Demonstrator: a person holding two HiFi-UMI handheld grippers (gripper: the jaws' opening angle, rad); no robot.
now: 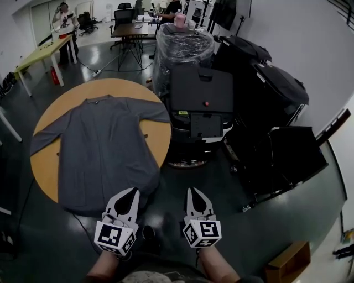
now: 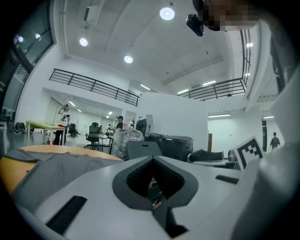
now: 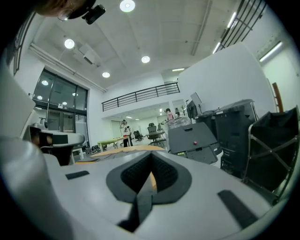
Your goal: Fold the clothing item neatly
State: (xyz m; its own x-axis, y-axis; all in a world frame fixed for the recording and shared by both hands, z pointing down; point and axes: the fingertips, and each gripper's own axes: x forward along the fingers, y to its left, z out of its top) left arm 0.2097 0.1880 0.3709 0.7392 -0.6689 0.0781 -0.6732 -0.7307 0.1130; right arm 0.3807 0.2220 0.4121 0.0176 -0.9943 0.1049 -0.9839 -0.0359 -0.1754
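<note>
1. My left gripper (image 1: 134,192) is low in the head view, left of centre. Its jaws are pressed together and pinch nothing.
2. My right gripper (image 1: 191,191) is beside it, right of centre, over the dark floor. Its jaws are pressed together too, with nothing in them.
3. The shirt (image 1: 102,149) is grey and lies spread flat on the round table (image 1: 45,168) in the left half of the head view. Its collar is toward the top of the frame and a sleeve runs out to each side.
4. The hem hangs over the table's lower edge. My left gripper's tip is just at the hem's lower right corner; I cannot tell whether they touch.
5. In the left gripper view the shirt (image 2: 61,166) lies at the left, beyond the closed tips (image 2: 152,159).
6. In the right gripper view the table edge shows past the closed tips (image 3: 151,157).
7. A dark machine (image 1: 202,91) stands just right of the table, with a plastic-wrapped bundle (image 1: 182,44) above it in the frame.
8. A person (image 1: 63,16) stands at the upper left, by a green table (image 1: 41,55).
</note>
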